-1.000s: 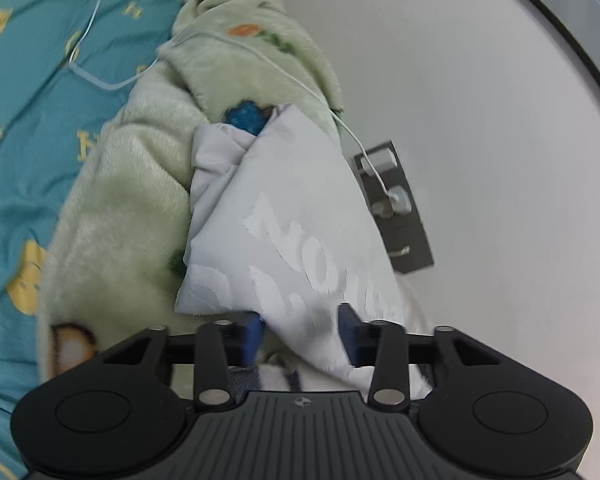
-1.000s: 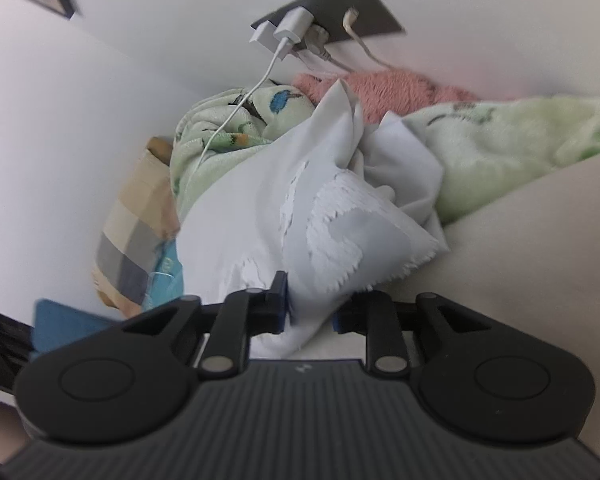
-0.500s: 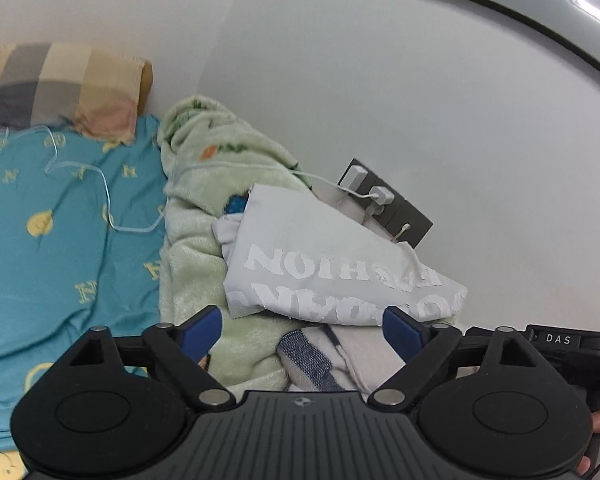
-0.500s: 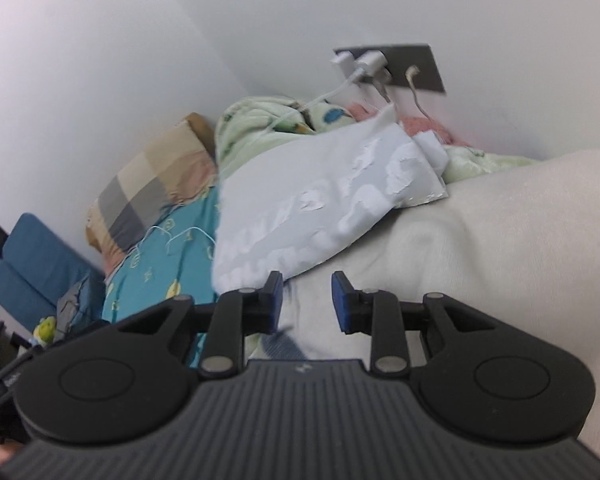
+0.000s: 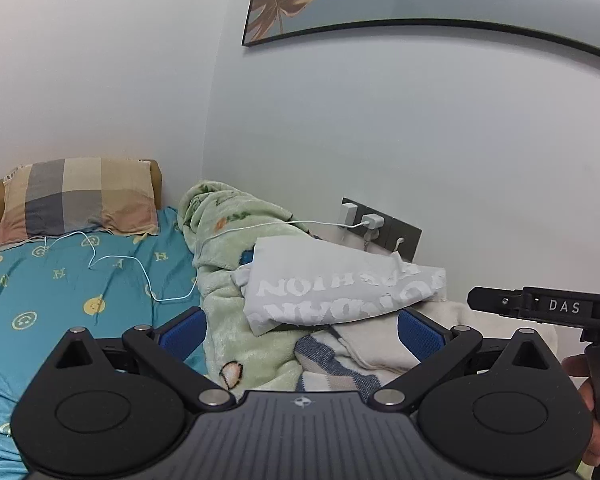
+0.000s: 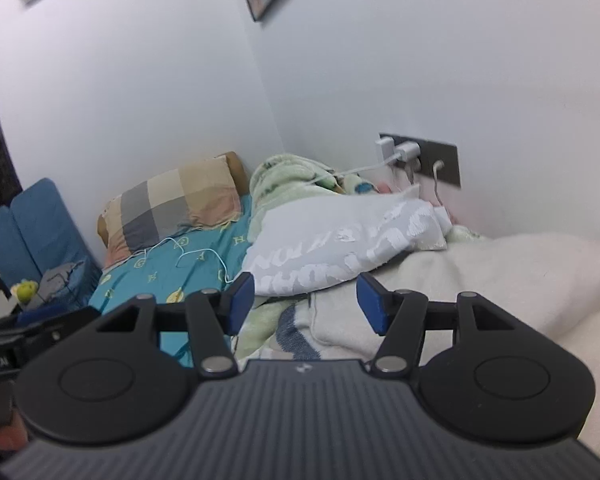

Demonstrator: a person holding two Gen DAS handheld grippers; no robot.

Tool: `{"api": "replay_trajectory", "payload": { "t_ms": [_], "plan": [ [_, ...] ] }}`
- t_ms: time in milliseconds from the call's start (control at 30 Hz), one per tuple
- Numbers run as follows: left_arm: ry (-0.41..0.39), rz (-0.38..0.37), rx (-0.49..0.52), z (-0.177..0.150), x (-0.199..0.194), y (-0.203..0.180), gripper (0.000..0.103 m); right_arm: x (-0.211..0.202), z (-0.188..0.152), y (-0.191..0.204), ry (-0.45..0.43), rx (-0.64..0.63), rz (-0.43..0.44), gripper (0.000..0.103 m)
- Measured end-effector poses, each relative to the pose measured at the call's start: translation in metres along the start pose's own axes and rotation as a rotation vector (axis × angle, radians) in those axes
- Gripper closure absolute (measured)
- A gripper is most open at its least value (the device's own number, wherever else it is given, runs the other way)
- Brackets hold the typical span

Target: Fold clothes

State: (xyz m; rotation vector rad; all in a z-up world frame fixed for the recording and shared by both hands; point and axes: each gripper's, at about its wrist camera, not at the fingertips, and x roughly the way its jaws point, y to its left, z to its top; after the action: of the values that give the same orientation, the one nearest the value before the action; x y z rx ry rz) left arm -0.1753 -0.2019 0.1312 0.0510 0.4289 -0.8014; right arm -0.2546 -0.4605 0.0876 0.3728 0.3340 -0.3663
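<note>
White-walled corner bed (image 5: 60, 292): folded shirt (image 5: 340, 284) atop blankets (image 5: 236, 320), seemingly

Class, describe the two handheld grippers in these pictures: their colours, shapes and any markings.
Both are black plastic. The left gripper and the right gripper each have a ribbed centre plate with a small round crosshair mark, two rounded lobes with circular discs, silver pivot pins, and angled linkage arms ending in blue textured pads. Seen from the left wrist camera, the right gripper's side carries white "DAS" lettering.

Folded grey shirt (image 5: 340, 286) tops the pile, wall socket (image 5: 380, 228) and white cable (image 5: 260, 227) crowding behind; teal sheet (image 5: 60, 292) lies open leftward.
</note>
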Motion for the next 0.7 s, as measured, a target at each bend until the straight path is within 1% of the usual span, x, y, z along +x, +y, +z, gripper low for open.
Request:
{"api": "replay_trajectory", "payload": {
  "t_ms": [33,167,400,467,600,700],
  "plan": [
    [-0.004,0.006,0.009,-0.002,-0.004,-0.002,0.0,-0.005,-0.002,0.004,-0.01,-0.013,0.0,0.04],
    [-0.018,0.036,0.047,-0.008,-0.019,-0.012,0.0,-0.021,-0.009,0.017,-0.05,-0.064,-0.024,0.039],
    [-0.029,0.057,0.017,-0.023,-0.041,-0.007,0.0,-0.042,-0.03,0.032,-0.108,-0.104,-0.038,0.039],
    [-0.036,0.053,0.006,-0.028,-0.045,-0.004,0.0,-0.045,-0.036,0.037,-0.114,-0.119,-0.051,0.039],
    [-0.022,0.035,-0.008,-0.036,-0.048,0.005,0.0,-0.048,-0.046,0.046,-0.123,-0.137,-0.056,0.039],
    [-0.017,0.051,-0.008,-0.041,-0.048,0.009,0.0,-0.048,-0.05,0.052,-0.127,-0.134,-0.055,0.039]
  ]
}}
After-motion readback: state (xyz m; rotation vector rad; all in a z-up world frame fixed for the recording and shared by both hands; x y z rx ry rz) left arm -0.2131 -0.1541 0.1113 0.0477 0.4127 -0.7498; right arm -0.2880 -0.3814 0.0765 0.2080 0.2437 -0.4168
